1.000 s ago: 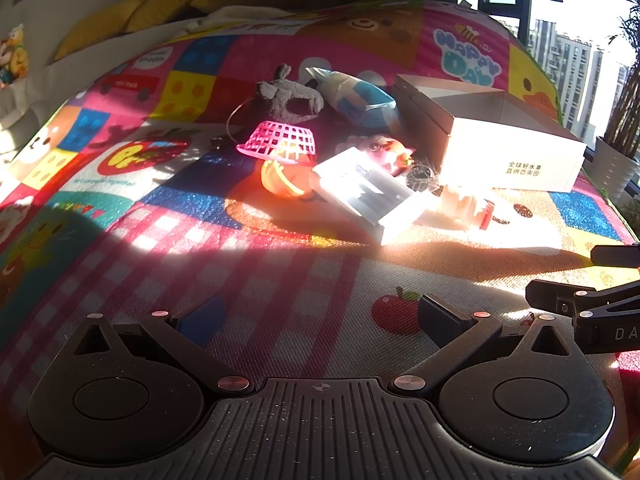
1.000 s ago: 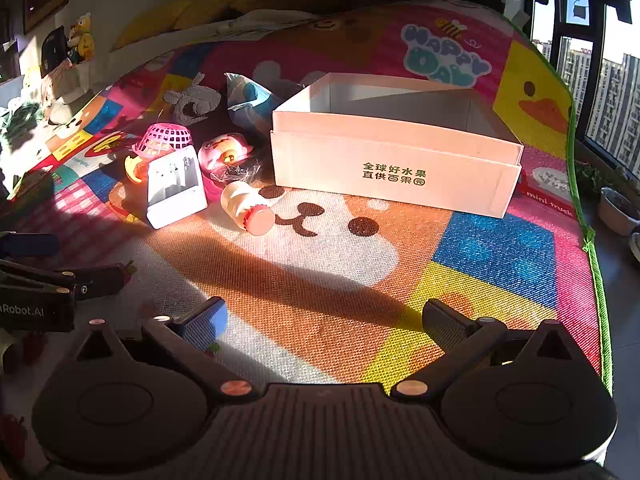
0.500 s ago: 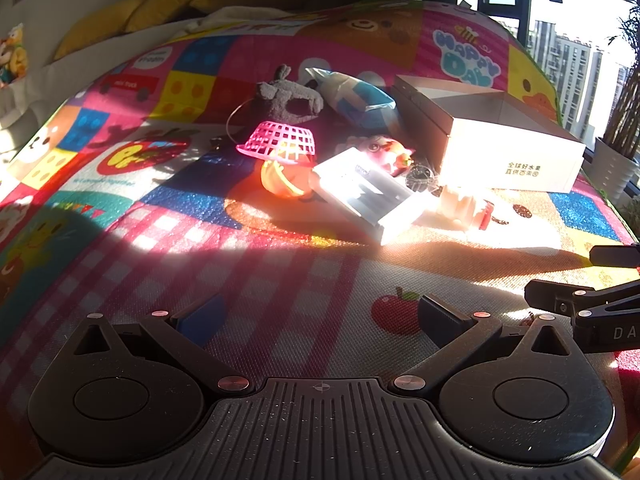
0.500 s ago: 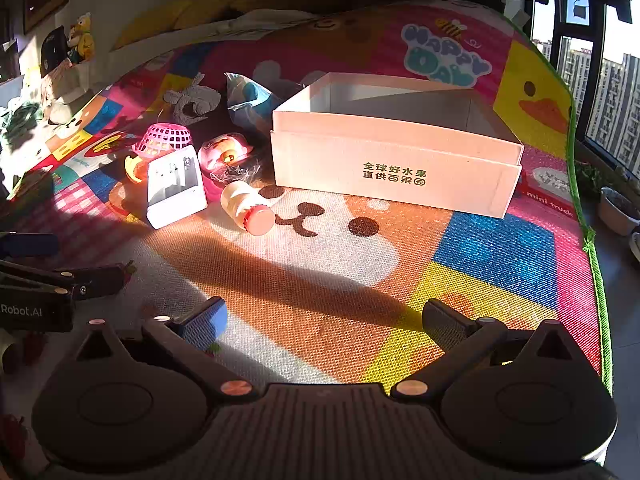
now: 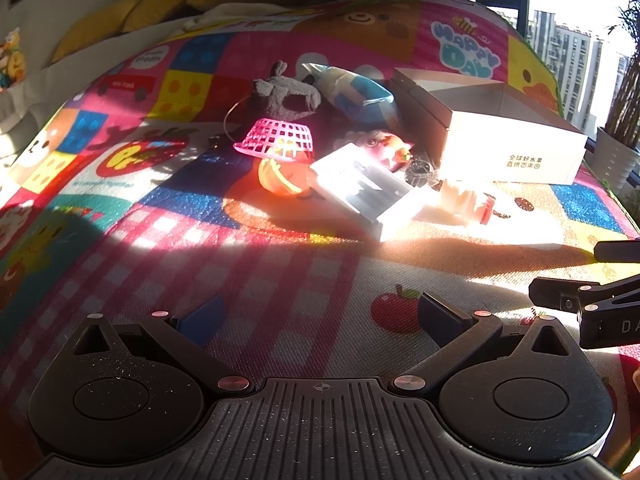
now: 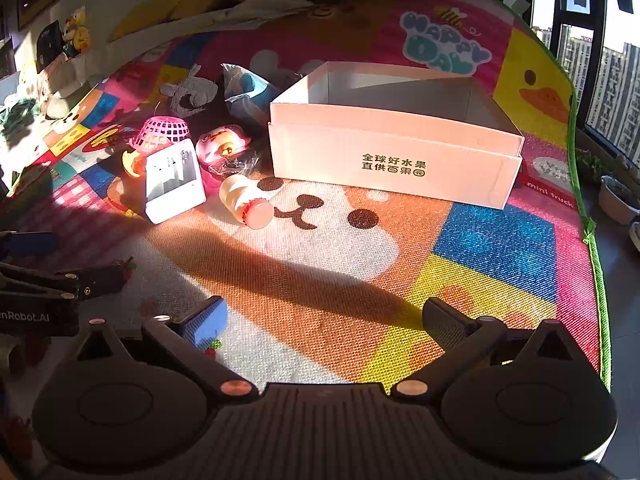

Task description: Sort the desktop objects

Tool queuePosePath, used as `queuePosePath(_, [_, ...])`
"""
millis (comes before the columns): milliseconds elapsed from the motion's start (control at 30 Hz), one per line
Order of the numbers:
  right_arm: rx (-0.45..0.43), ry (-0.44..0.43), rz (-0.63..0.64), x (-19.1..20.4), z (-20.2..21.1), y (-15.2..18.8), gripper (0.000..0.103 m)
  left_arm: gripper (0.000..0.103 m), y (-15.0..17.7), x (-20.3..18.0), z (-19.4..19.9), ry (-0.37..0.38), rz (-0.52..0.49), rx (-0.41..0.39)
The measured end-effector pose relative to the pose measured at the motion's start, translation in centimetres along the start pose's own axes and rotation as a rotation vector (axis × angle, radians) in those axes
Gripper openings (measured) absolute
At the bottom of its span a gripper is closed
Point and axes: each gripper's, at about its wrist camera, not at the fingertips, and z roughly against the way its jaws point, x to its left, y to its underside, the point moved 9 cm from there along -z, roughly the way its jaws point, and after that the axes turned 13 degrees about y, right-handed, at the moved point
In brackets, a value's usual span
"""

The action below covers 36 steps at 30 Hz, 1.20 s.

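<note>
An open white cardboard box stands on the colourful play mat; it also shows in the left wrist view. Left of it lies a cluster: a small white bottle with a red cap, a white rectangular case, a pink mesh basket upside down over an orange toy, a pink round toy, a grey plush and a blue-white pouch. My left gripper is open and empty, well short of the cluster. My right gripper is open and empty over the mat.
The mat's green edge runs along the right, with the floor and plant pots beyond. Yellow cushions lie at the back. Each gripper shows at the side of the other's view: right one, left one.
</note>
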Motion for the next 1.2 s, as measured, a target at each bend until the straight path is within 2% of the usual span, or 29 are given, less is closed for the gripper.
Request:
queuePosePath(333, [-0.005,-0.025,0.024,-0.1,0.3,0.2,0.103,0.103,0.0,0.1,0.5,0.015,0.001,0.001])
queuePosePath(433, [-0.004,-0.047,0.047,0.2,0.8,0.1,0.103,0.103,-1.0,0.9,2.0,0.022,-0.002,-0.047])
queuePosePath(467, [-0.015,-0.06,0.059,0.4,1.1,-0.1,0.103,0.103,-1.4,1.4,2.5,0.008,-0.006,-0.069])
queuePosePath(567, [-0.134,-0.068,0.118,1.5,2.5,-1.9,0.103,0.103,-3.2,3.7,3.3,-0.046,0.012,-0.118])
queuePosePath(633, [-0.19,-0.085,0.157,2.8,2.7,-3.5,0.103,0.103,-4.1,4.7,3.4,-0.05,0.034,-0.124])
queuePosePath(667, [-0.198,-0.099,0.174,3.5,2.5,-4.1,0.1,0.103,-4.5,4.9,3.4,-0.038,0.044,-0.126])
queuePosePath(733, [-0.186,-0.125,0.221,5.1,1.5,-5.0,0.07,0.103,-5.1,4.9,3.3,-0.009,0.054,-0.122])
queuePosePath(800, [-0.167,-0.114,0.252,6.1,-0.1,-5.7,0.061,0.103,-5.5,4.5,3.0,0.004,0.043,-0.111])
queuePosePath(867, [-0.149,-0.094,0.277,6.6,-1.4,-6.0,0.041,0.103,-5.7,3.9,2.6,0.002,0.019,-0.096])
queuePosePath(900, [-0.109,-0.102,0.286,6.6,-2.1,-5.8,0.026,0.103,-5.7,3.6,2.4,0.005,0.011,-0.089])
queuePosePath(1000, [-0.091,-0.149,0.257,5.6,-1.4,-5.4,0.026,0.103,-5.7,2.6,1.6,0.027,-0.007,-0.068])
queuePosePath(1100, [-0.103,-0.158,0.269,3.7,0.4,-4.2,0.026,0.103,-5.7,1.3,0.6,0.068,-0.044,-0.056])
queuePosePath(1200, [-0.096,-0.138,0.283,1.5,1.3,-2.9,0.026,0.103,-5.6,-0.6,-1.0,0.156,-0.122,-0.031])
